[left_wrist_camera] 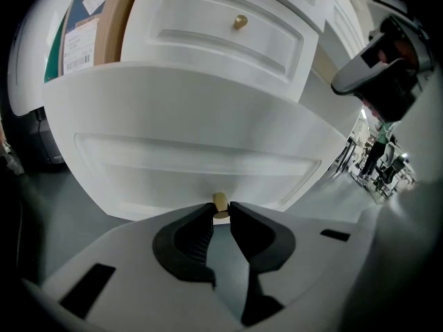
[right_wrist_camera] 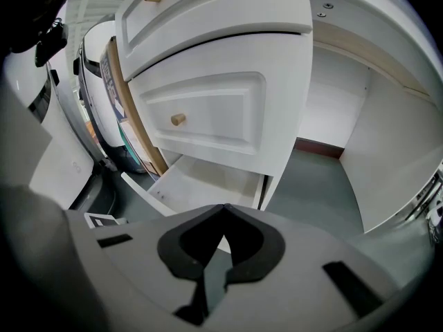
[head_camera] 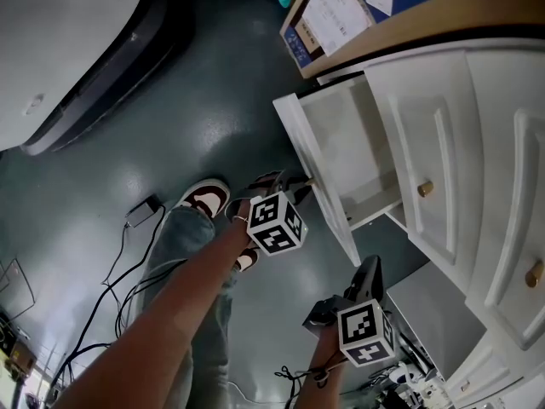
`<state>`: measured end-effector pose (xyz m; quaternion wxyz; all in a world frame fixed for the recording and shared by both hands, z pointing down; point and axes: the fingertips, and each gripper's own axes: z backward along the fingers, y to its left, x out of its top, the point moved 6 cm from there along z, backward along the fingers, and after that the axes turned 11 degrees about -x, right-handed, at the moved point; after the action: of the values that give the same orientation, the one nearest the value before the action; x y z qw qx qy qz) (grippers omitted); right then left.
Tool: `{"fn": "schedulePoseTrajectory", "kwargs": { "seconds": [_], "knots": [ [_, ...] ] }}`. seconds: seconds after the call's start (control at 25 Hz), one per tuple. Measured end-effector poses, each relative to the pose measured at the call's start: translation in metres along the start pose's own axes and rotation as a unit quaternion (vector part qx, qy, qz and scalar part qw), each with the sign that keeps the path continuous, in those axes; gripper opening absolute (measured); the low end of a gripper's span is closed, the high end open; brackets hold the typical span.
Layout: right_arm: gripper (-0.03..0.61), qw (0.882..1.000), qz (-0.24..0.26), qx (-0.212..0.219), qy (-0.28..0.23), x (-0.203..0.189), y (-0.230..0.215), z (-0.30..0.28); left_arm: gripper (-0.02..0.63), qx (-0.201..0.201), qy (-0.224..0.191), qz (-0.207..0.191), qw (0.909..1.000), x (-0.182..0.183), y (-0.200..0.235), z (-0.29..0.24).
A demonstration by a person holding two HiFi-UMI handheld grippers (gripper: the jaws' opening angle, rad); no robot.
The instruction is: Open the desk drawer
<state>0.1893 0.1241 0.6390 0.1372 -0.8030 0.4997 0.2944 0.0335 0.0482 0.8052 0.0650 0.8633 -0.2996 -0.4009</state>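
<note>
Left hand-held gripper (left_wrist_camera: 220, 210) clamps the small brass knob (left_wrist_camera: 220, 203) of the white wooden drawer (left_wrist_camera: 201, 151), which is pulled out from the white counter (head_camera: 502, 194). Beside it, the right hand-held gripper (right_wrist_camera: 223, 210) is closed, empty.

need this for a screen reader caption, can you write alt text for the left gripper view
The left gripper is clamped on the small brass knob of a white drawer front that fills the middle of the frame. Above it sits a closed drawer with a second brass knob.
</note>
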Motion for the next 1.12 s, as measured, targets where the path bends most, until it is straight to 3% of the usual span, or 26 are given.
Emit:
{"fn": "schedulePoseTrajectory", "kwargs": {
  "seconds": [1.12],
  "knots": [
    [0.006,1.000,-0.013,-0.004,0.000,-0.009,-0.004,0.020,0.087,-0.010,0.035,0.003,0.9993,-0.044,-0.015,0.034]
  ]
}}
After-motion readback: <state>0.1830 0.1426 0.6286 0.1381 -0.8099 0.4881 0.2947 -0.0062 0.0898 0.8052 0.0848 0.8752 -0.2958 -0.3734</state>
